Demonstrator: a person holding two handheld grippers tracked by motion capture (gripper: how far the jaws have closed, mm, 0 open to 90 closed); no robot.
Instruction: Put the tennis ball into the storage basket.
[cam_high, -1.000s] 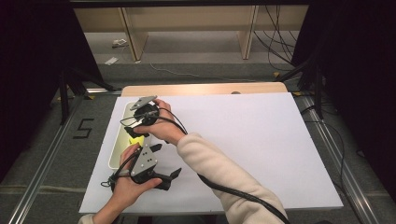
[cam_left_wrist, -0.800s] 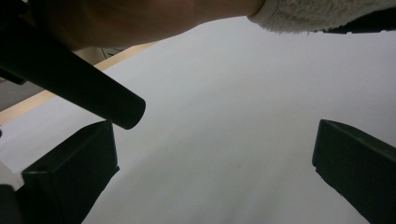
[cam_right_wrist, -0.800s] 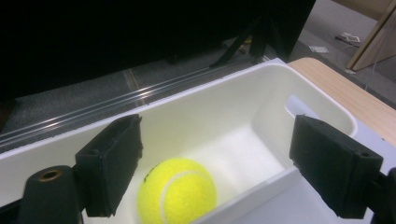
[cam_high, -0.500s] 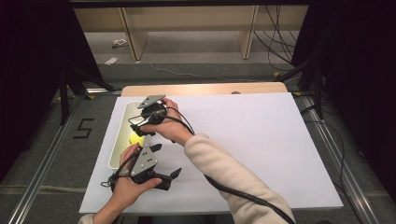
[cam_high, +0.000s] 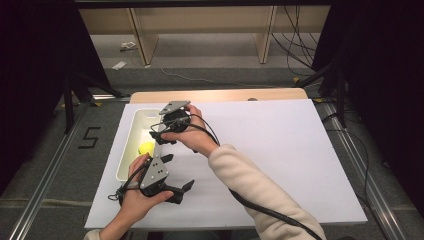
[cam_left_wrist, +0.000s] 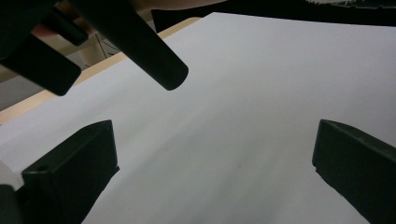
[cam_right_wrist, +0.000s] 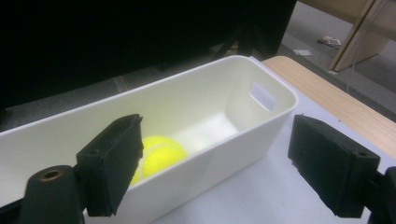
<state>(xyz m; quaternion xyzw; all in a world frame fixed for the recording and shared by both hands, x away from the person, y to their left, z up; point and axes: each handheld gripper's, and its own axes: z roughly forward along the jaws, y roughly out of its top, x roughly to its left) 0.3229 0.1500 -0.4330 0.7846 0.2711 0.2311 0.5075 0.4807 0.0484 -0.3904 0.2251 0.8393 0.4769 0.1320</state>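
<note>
A yellow tennis ball (cam_high: 146, 148) lies inside a white oblong bin (cam_high: 127, 145) at the left of the white table. My right gripper (cam_high: 161, 139) hovers at the bin's right rim, jaws open and empty. In the right gripper view the ball (cam_right_wrist: 161, 154) rests on the bin's floor behind the near wall (cam_right_wrist: 219, 158), and the right gripper (cam_right_wrist: 215, 140) has nothing between its jaws. My left gripper (cam_high: 179, 172) is held near the table's front edge, right of the bin, open and empty. The left gripper view has it (cam_left_wrist: 212, 140) over bare white table.
The white sheet (cam_high: 280, 155) covers the table, with a wooden strip (cam_high: 215, 95) along the far edge. Wooden shelf legs (cam_high: 265, 35) stand on the floor beyond. Dark curtains flank both sides. A cable (cam_high: 270, 212) trails under the right sleeve.
My right gripper has shifted to the right, from above the bin's middle toward its right rim. The left gripper has stayed where it was.
</note>
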